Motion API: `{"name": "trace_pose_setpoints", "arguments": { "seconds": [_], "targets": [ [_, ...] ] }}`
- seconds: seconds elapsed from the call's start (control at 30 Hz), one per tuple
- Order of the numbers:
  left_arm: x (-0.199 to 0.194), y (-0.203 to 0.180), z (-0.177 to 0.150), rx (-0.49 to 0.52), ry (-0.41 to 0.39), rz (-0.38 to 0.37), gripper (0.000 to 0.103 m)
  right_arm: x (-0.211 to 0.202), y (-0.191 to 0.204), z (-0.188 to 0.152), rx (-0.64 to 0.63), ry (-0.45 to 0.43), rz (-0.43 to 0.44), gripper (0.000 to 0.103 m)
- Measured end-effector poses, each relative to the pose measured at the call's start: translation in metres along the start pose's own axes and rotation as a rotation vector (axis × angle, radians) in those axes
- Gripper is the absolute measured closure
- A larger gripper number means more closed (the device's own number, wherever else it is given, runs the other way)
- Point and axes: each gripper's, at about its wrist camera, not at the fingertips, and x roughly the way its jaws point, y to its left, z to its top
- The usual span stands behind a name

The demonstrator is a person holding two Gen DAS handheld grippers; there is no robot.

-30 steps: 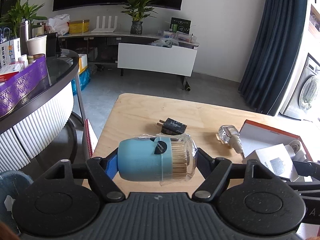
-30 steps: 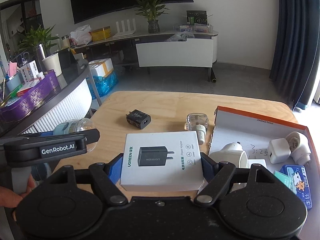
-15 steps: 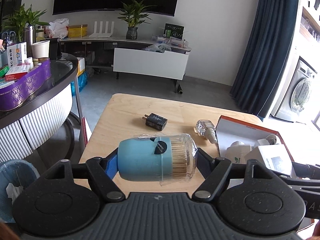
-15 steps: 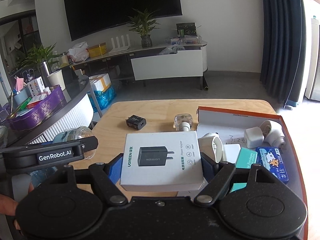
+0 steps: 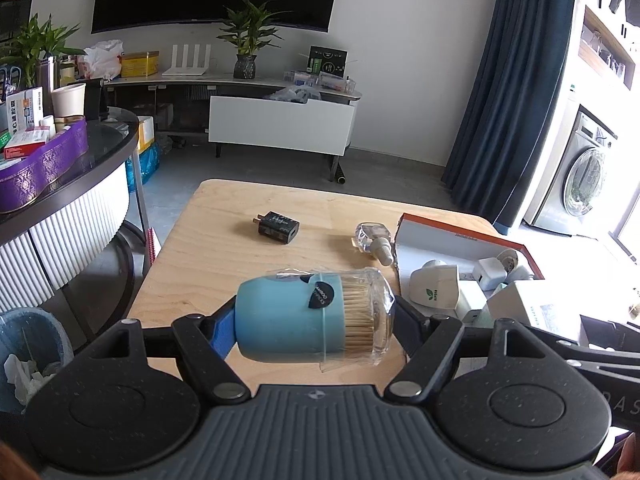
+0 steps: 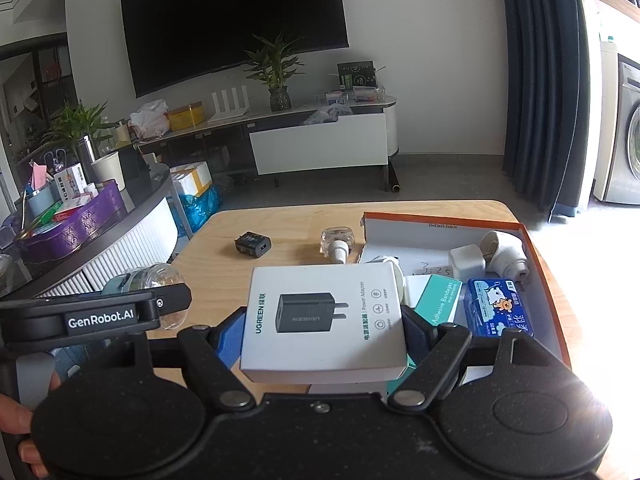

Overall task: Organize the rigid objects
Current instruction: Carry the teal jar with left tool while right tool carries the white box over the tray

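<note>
Two grippers loaded, left gripper (image 5: 314,318) clamping toothpick jar (image 5: 310,318) sideways, right gripper (image 6: 322,330) clamping charger box (image 6: 324,320) flat

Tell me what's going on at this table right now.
A person is tidying small items with a pair of handheld tongs. The left tongs grip a blue toothpick jar on its side above the wooden table. The right tongs hold a white charger box over the near end of the orange-edged tray, which already holds plugs and small boxes. A black plug and a clear bottle lie on the table.
</note>
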Motion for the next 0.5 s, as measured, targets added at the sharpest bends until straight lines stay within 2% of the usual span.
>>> {"name": "trace_pose_setpoints", "arguments": {
  "seconds": [0.5],
  "targets": [
    [-0.013,-0.034,-0.006,0.052,-0.021,-0.063,0.026,-0.039,-0.027,-0.003,0.025,-0.073,-0.039,0.011]
  ]
}}
